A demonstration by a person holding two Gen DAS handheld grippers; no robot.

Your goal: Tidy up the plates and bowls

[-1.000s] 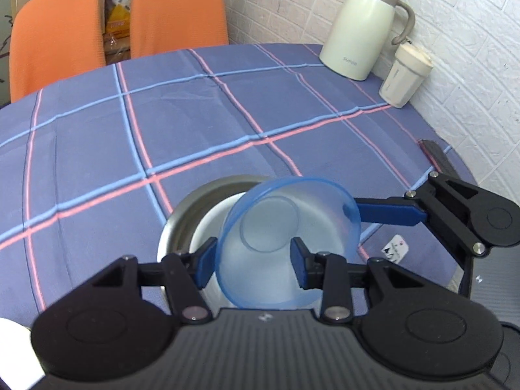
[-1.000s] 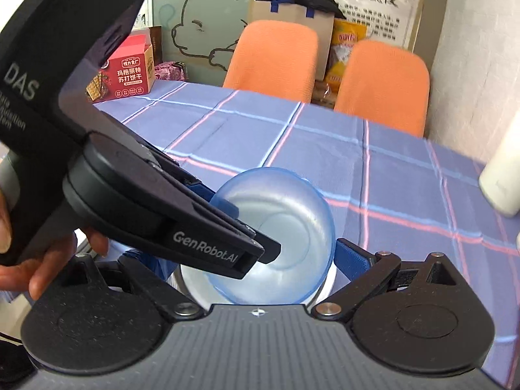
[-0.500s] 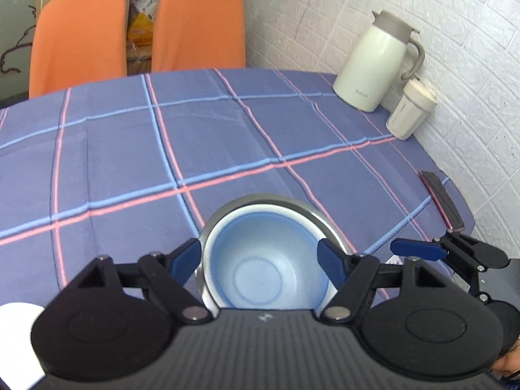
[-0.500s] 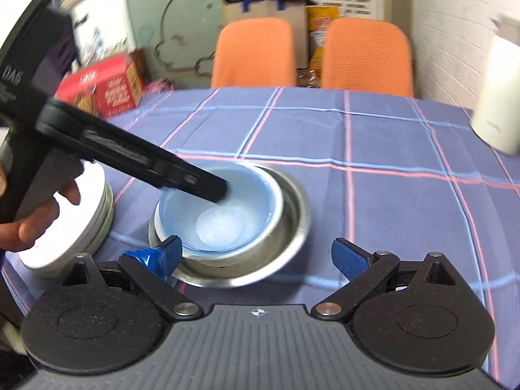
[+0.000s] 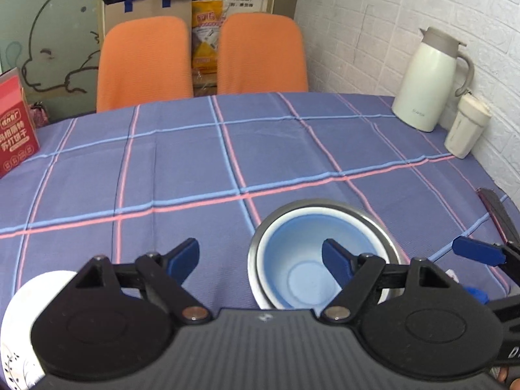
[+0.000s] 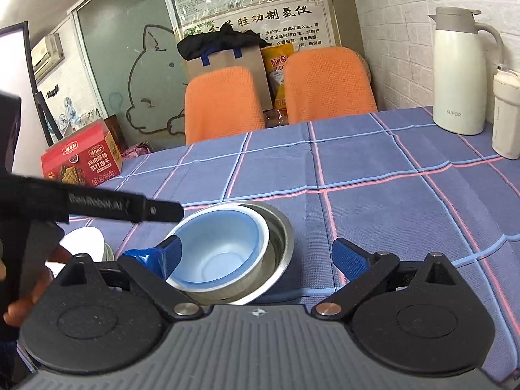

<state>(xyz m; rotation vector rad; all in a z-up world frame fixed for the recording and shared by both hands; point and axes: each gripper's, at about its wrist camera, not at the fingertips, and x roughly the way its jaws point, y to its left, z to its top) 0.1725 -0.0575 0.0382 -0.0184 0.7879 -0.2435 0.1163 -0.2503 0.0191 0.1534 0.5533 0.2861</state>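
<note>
While the left gripper [image 5: 260, 258] hangs wide open and empty in its own view, the blue bowl [image 5: 308, 266] sits nested in the steel bowl [image 5: 373, 219] near the table's [image 5: 182, 169] front edge, a white plate [image 5: 19, 321] at the front left.

From the right wrist, the right gripper [image 6: 256, 255] is likewise spread and empty just before the nested bowls, so the bowl stacking looks done; that plate [image 6: 86, 240] beside them may be what is left.

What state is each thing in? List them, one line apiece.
Blue bowl: upright, nested in the steel bowl, released.
Steel bowl: upright on the tablecloth, holding the blue bowl.
White plate: flat on the table.
Left gripper: open, empty.
Right gripper: open, empty.
Thermos jug: upright, lid shut.
Cracker box: closed.
</note>
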